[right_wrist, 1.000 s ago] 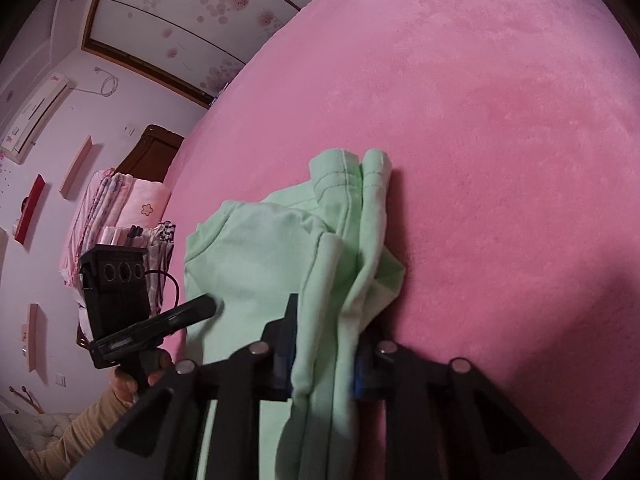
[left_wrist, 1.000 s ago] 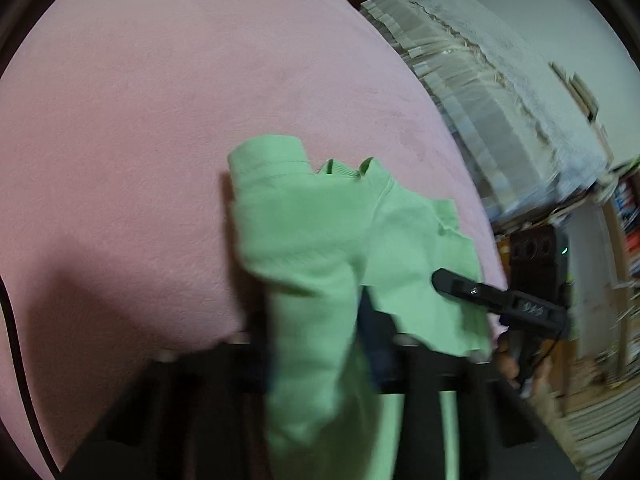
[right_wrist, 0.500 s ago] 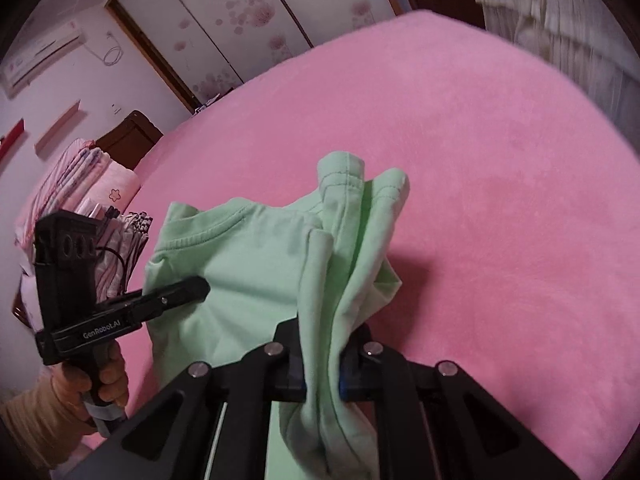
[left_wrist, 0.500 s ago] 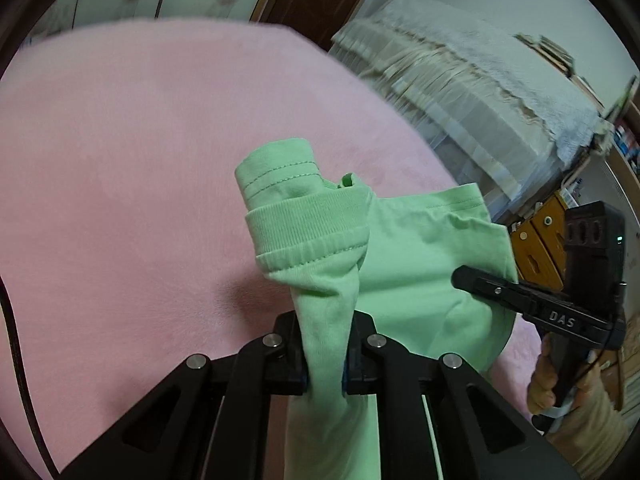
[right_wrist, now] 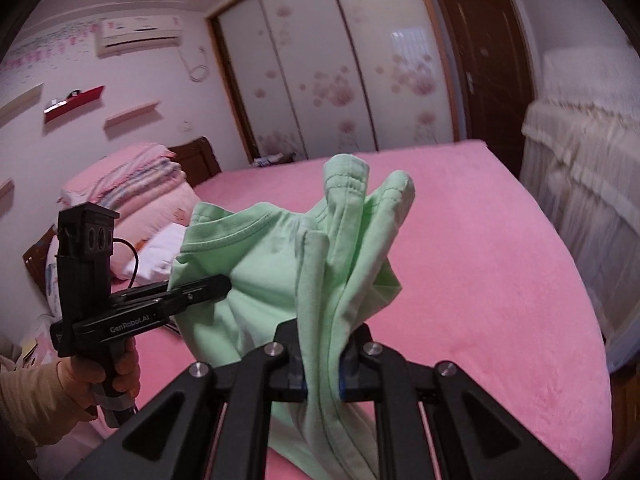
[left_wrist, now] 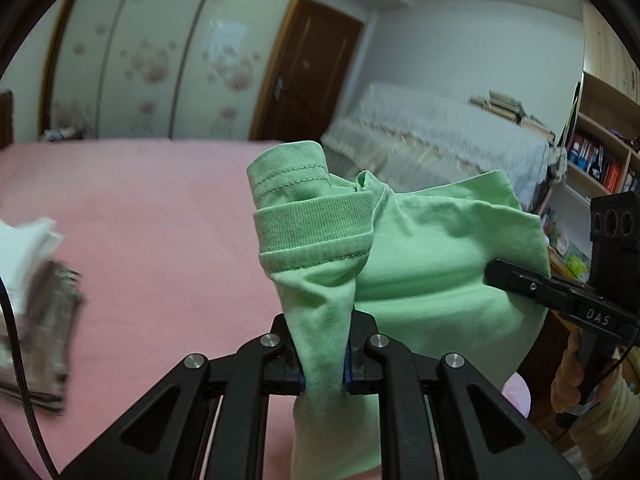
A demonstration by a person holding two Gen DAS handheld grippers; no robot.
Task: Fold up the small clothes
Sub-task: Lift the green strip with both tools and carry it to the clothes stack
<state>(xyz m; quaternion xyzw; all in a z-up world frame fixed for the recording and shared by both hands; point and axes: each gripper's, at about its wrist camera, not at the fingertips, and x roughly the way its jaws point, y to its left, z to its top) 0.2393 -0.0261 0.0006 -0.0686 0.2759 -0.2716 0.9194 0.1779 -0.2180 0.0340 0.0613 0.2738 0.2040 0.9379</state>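
Note:
A light green small shirt [left_wrist: 432, 248] hangs in the air above the pink bed [left_wrist: 140, 220], bunched and held at two places. My left gripper [left_wrist: 324, 344] pinches a sleeve and cuff fold; its jaws are opening slightly while the pads still press the cloth. In the right wrist view my right gripper [right_wrist: 322, 356] is shut on a gathered fold of the shirt [right_wrist: 256, 264], above the bed [right_wrist: 480, 260]. Each gripper shows in the other's view: the right gripper [left_wrist: 494, 274] at the right, the left gripper [right_wrist: 224, 284] at the left, both biting the cloth.
A stack of folded clothes [left_wrist: 36, 300] lies on the bed's left side. Folded blankets and pillows [right_wrist: 132, 188] sit at the headboard. A lace-covered piece of furniture [left_wrist: 432, 136] and a bookshelf [left_wrist: 600, 160] stand beyond the bed, with a wardrobe [right_wrist: 320, 72] behind.
Both grippers have risen and tilted up, lifting the green shirt off the bed. The views now look across the room instead of down at the bedcover.

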